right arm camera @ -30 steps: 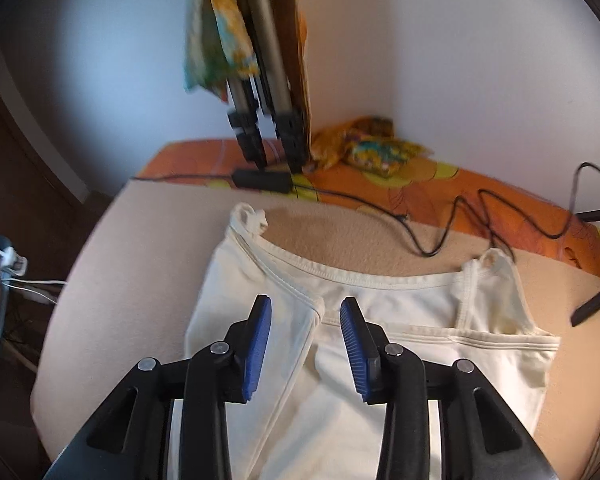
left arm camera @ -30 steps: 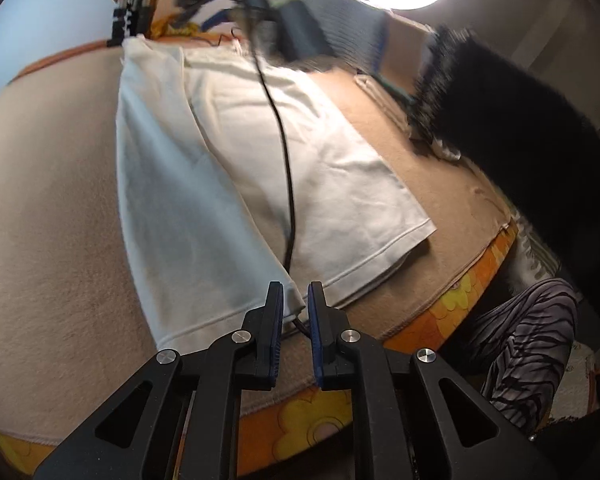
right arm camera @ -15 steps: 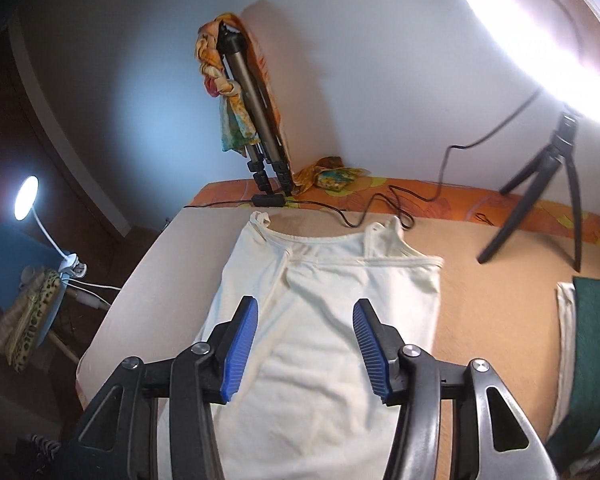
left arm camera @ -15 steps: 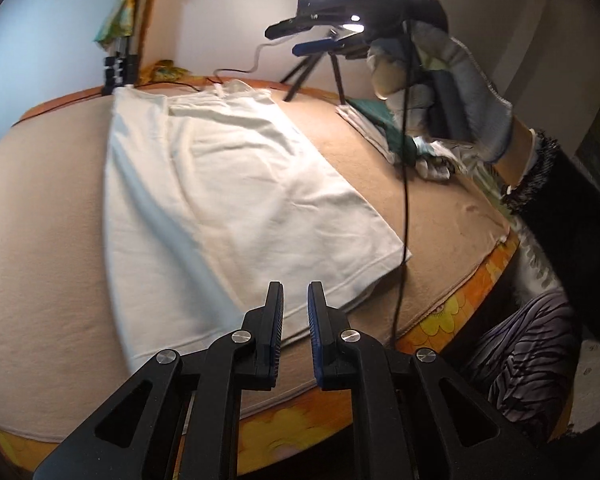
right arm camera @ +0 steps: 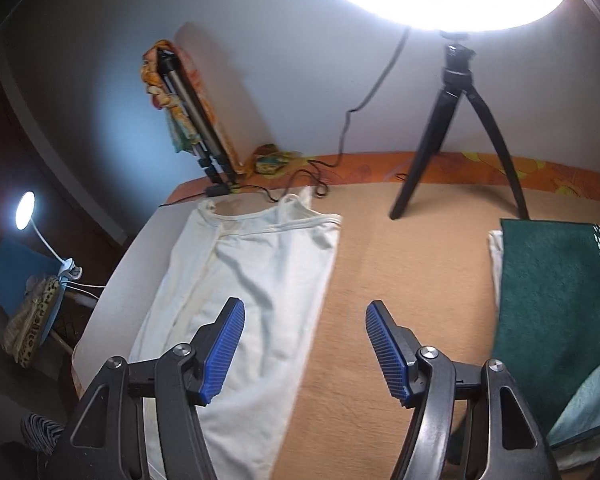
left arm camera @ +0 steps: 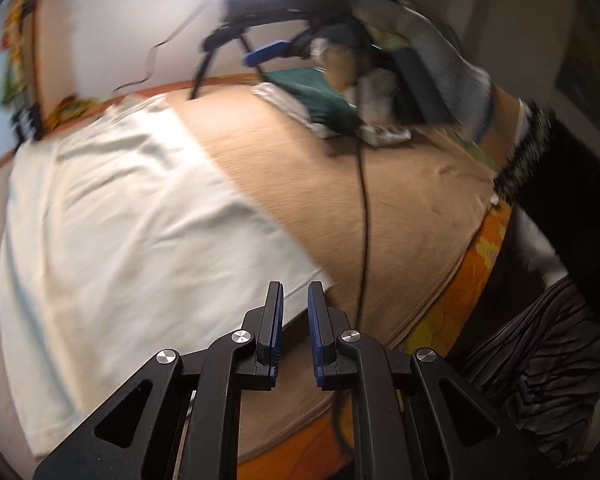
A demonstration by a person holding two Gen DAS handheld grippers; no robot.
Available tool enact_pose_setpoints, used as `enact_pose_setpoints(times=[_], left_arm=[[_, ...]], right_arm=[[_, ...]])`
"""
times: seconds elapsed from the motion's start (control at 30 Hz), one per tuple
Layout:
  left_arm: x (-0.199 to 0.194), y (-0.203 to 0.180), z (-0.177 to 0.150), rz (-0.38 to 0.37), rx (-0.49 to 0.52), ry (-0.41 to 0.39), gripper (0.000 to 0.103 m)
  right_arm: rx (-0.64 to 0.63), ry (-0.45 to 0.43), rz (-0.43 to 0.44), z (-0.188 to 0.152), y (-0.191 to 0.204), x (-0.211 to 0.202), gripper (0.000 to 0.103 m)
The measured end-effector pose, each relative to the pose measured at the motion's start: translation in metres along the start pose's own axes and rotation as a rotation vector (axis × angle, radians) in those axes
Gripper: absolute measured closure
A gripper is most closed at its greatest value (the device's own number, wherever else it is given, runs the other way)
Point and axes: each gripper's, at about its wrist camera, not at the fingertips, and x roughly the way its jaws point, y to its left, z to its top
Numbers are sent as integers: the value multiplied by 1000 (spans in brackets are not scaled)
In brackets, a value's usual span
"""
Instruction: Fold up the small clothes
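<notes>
A cream strappy top [left arm camera: 112, 232] lies flat on the tan blanket, one long side folded inward, straps toward the wall; it also shows in the right wrist view [right arm camera: 252, 280]. My left gripper [left arm camera: 295, 300] hovers over the top's near hem corner, its jaws a narrow gap apart and empty. My right gripper [right arm camera: 305, 322] is wide open and empty, raised above the top's right edge. It shows in the left wrist view [left arm camera: 260, 46] high up, held by a gloved hand.
A pile of folded clothes with a dark green piece on top [right arm camera: 548, 300] lies at the right, also in the left wrist view [left arm camera: 320, 100]. A ring light tripod [right arm camera: 460, 128] stands at the back. A black cable [left arm camera: 363, 216] hangs across the blanket. The table's edge [left arm camera: 472, 272] is orange-flowered.
My right gripper has risen, moved right off the top and opened wider. My left gripper has shifted right along the hem toward the near corner, its jaws unchanged.
</notes>
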Motion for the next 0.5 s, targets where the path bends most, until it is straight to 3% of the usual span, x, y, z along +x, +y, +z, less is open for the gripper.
enact_pose_setpoints(times=[0.1,0.13,0.17,0.23,0.4,0.5], left_arm=[[16,-16,5,16,60,36,92],[20,-18,4,25,75,47,85],[25,-21,4,41,89,58,64],[29,-23,2,80,93,60,45],[35,-18,3,99,57,48,48],[39,-9,3,79,11,50,78]], right_arm=[[25,-17,-24,1,-21,-6,35],[36,-23,-22,1,-26,-7,35],[45,-27,-21,1,-31,-8,35],[45,-25,-23,1,-36,-6,35],[9,-5,-7,3,-29,14,35],[4,-1,24,8,-27,31,35]])
